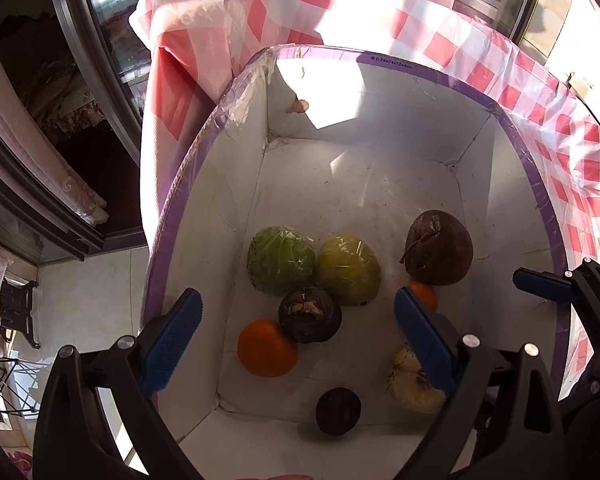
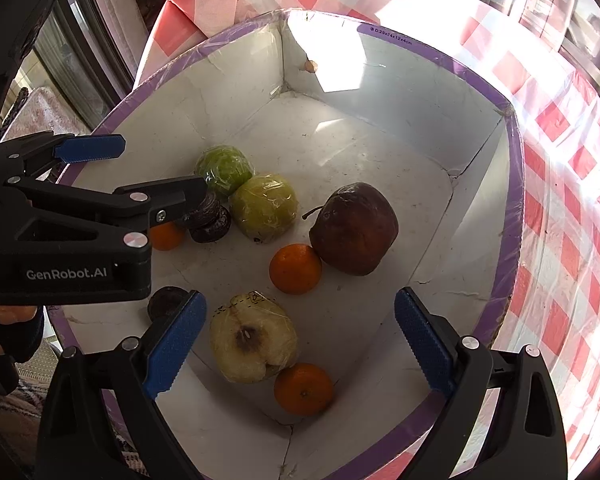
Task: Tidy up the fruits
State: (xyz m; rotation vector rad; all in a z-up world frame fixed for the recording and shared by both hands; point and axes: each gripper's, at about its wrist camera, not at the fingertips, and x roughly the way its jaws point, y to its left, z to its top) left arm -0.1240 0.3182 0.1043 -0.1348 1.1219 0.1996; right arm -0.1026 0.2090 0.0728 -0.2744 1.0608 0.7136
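Observation:
A white box with a purple rim [image 1: 540, 184] [image 2: 514, 184] holds all the fruit. Inside lie a wrapped green apple [image 1: 280, 260] [image 2: 224, 168], a wrapped yellow-green apple [image 1: 348, 270] [image 2: 266, 208], a dark red apple [image 1: 438, 248] [image 2: 354, 230], three oranges [image 1: 266, 348] [image 2: 295, 268] [image 2: 303, 388], two dark round fruits [image 1: 309, 314] [image 1: 338, 410] and a pale bruised wrapped fruit [image 2: 254, 340]. My left gripper [image 1: 300, 340] [image 2: 162, 168] hangs open over the box's left side, above a dark fruit. My right gripper [image 2: 300, 344] is open above the pale fruit, holding nothing.
The box sits on a red-and-white checked plastic cloth [image 1: 440, 48] [image 2: 572, 208]. Dark window frames [image 1: 84, 92] and a tiled floor [image 1: 80, 300] lie off the left. Strong sunlight falls on the box's far wall [image 1: 328, 92].

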